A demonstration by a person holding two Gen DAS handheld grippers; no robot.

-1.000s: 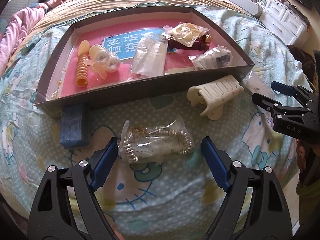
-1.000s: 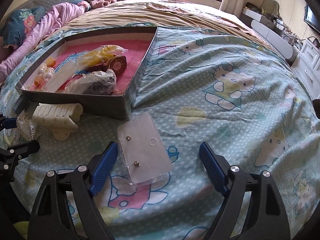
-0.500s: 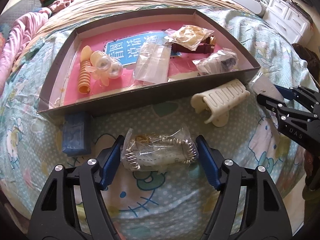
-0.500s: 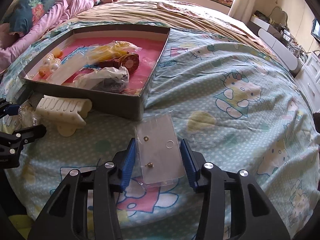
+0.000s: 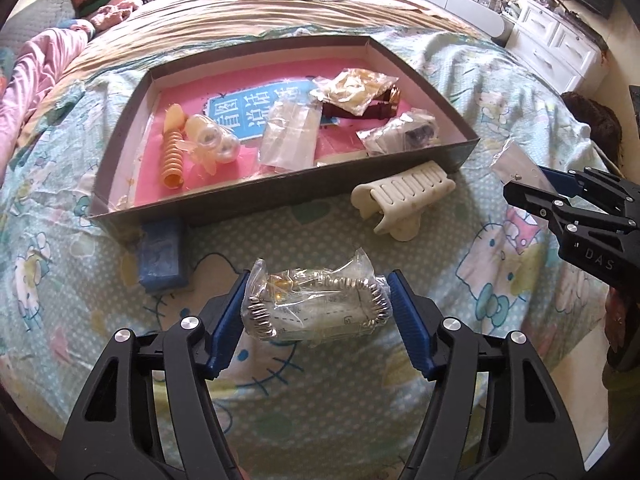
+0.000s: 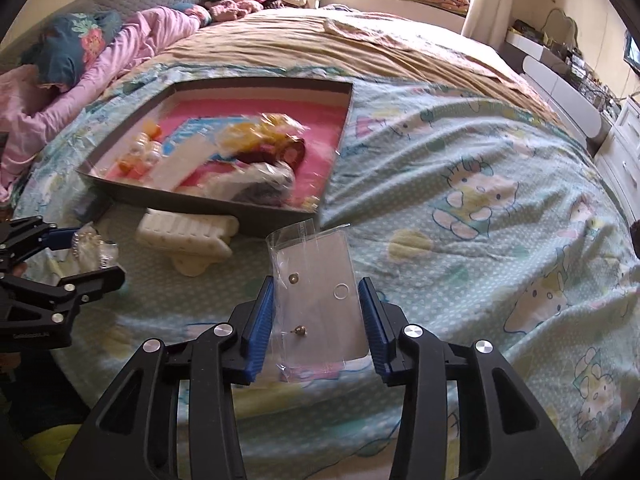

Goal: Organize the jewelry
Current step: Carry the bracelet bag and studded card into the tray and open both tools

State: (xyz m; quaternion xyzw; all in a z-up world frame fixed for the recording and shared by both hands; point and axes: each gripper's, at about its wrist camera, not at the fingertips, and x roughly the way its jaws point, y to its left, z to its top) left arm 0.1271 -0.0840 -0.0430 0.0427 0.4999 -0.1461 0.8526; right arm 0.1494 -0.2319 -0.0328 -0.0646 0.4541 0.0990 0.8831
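- Here, the dark box (image 5: 280, 196) is lying across the upper middle of the left wrist view, holding bagged trinkets.
- The left gripper (image 5: 318, 312), its jaws having just been closing, is clamping the bracelet bag (image 5: 316, 300) at lower centre.
- The right gripper (image 6: 318, 320), also just closing, is pinching the earring bag (image 6: 320, 300) at lower centre of its own view.

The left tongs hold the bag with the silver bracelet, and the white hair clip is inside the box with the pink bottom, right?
Not quite. The left tongs do hold the bracelet bag, but the hair clip lies on the bedspread just outside the box, by its front wall. The left wrist view shows it.
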